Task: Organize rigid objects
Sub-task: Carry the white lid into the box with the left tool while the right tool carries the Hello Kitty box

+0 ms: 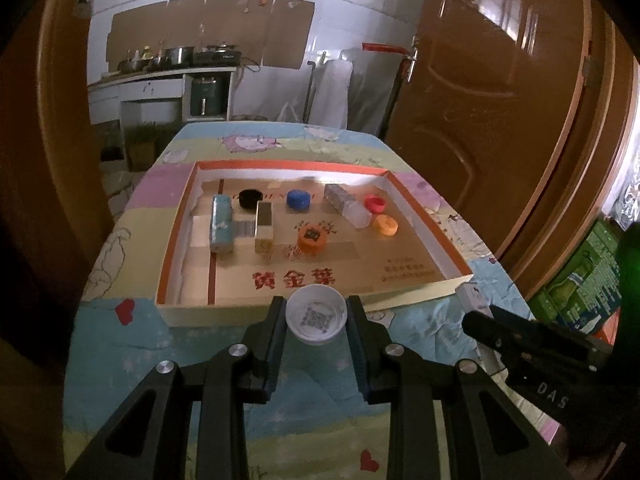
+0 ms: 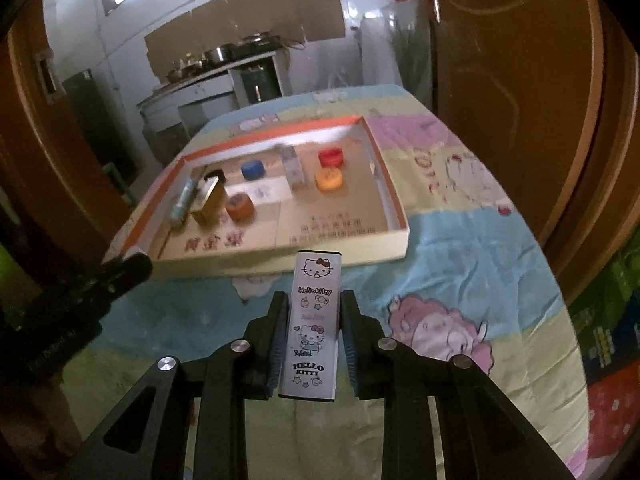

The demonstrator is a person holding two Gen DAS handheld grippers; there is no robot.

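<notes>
White round plastic cap (image 1: 316, 314) with a printed code inside, pinched between the narrow jaws of the left gripper (image 1: 317, 312) above the patterned cloth (image 1: 160, 344), just before the near wall of the shallow cardboard tray (image 1: 404, 284) holding coloured caps and small boxes; right gripper at far right. White slim rectangular Hello Kitty box (image 2: 314, 326), clamped lengthwise by the right gripper (image 2: 314, 312), tray wall close ahead, left gripper at left edge.
</notes>
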